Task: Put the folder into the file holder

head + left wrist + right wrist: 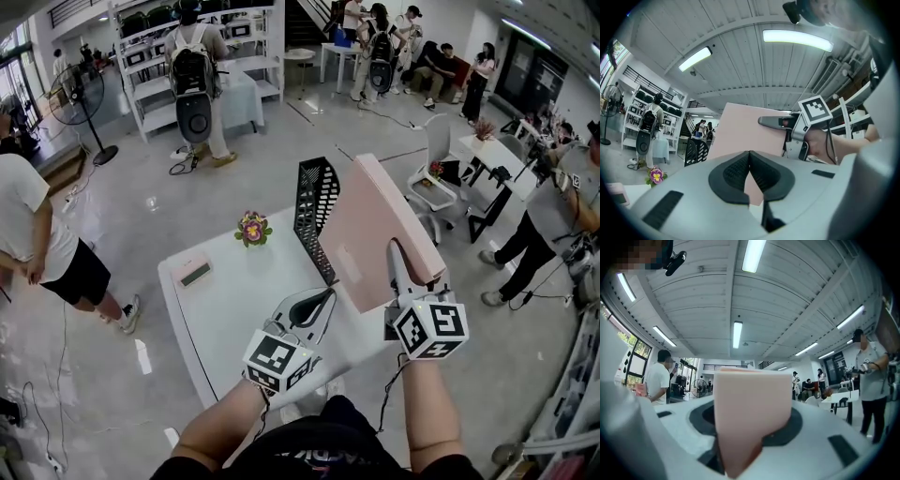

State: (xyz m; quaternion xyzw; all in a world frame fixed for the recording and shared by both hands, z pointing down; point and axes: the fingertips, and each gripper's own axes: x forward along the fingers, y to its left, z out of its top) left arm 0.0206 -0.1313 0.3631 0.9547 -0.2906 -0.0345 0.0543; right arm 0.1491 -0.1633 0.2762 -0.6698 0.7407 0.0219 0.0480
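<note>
The right gripper (398, 267) has its jaws clamped on the near lower edge of the pink folder (375, 230). The jaws stand fairly wide apart because the folder is thick. From that grip the folder rises up and away from the jaws, tilted and clear of the table (220, 309). Gripping it low probably keeps its far end free to go into a slot first.

The black mesh file holder (316, 211) stands upright beyond the right jaws and a little to their left. Its open top is about level with the folder's middle. The folder's left face is just beside the holder's right wall, though I cannot tell whether the two touch. The folder is not yet inside.

The left gripper (319, 302) has its jaws pressed shut with nothing between them. It hovers low over the table to the left of the right jaws, seemingly parked out of the way.

As I judge it, the folder needs to lift above the holder's rim, shift left and straighten before it goes down. There is open air above the holder. The small potted flower (252, 228) and a small flat object (195, 273) sit well to the left of both jaws and off that path. The holder's thin rim is the edge most likely to catch.
</note>
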